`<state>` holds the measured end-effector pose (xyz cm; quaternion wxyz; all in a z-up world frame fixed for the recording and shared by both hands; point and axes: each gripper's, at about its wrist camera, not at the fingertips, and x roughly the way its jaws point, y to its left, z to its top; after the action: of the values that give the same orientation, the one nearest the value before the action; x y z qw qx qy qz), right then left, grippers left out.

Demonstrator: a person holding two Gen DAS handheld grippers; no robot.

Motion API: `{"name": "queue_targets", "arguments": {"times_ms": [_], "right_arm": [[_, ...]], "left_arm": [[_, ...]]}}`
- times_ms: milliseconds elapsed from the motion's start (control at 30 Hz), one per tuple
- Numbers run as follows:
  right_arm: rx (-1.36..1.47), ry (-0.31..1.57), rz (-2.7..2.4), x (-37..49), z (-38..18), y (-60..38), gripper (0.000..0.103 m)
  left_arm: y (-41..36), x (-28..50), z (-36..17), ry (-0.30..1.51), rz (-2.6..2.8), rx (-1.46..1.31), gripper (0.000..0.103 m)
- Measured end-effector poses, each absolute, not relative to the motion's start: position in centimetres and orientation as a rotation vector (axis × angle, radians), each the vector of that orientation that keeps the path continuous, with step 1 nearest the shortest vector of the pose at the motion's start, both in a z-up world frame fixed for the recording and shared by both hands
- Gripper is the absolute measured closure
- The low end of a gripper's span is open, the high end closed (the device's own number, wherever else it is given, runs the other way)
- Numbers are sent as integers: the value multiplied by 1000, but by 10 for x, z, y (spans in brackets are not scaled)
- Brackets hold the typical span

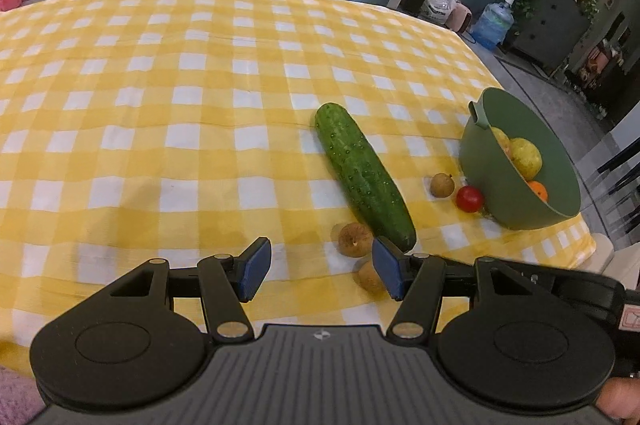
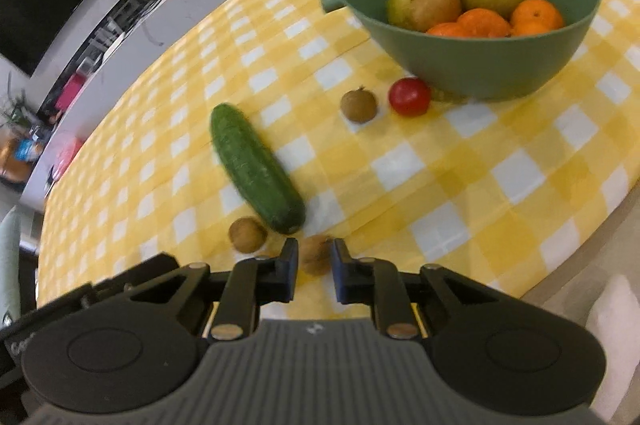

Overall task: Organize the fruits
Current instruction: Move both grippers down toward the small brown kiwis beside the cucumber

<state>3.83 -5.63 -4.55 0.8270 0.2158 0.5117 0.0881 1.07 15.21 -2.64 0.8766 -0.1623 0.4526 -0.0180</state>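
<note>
1. Right tool (image 2: 314, 267): clenched on a small brown fruit (image 2: 316, 254), which sits between its fingers at the near edge of the bench (image 2: 460, 161).
2. Left tool (image 1: 320, 267): released, nothing between its fingers, hanging over the yellow-checked cloth (image 1: 160, 105).
3. Cucumber (image 1: 362, 171) lies diagonally mid-bench. A second brown fruit (image 2: 247, 234) sits just beside its near end.
4. A third brown fruit (image 2: 359, 104) and a red tomato (image 2: 410, 96) lie beside the green bowl (image 2: 480, 65).
5. Bowl holds two yellow-green fruits (image 2: 424, 1) and oranges (image 2: 484, 21).
</note>
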Motion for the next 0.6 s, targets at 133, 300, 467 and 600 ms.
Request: {"name": "queue_targets", "arguments": {"times_ms": [133, 300, 467, 600], "right_arm": [[514, 1087, 177, 44, -55, -61, 89], [529, 1067, 191, 48, -57, -64, 87], [565, 1098, 214, 47, -64, -64, 79], [551, 1102, 231, 45, -66, -56, 80]], "left_arm": [[152, 10, -23, 930, -85, -361, 34], [150, 10, -22, 923, -98, -371, 34], [149, 13, -26, 936, -91, -379, 34], [148, 12, -26, 940, -94, -371, 35]]}}
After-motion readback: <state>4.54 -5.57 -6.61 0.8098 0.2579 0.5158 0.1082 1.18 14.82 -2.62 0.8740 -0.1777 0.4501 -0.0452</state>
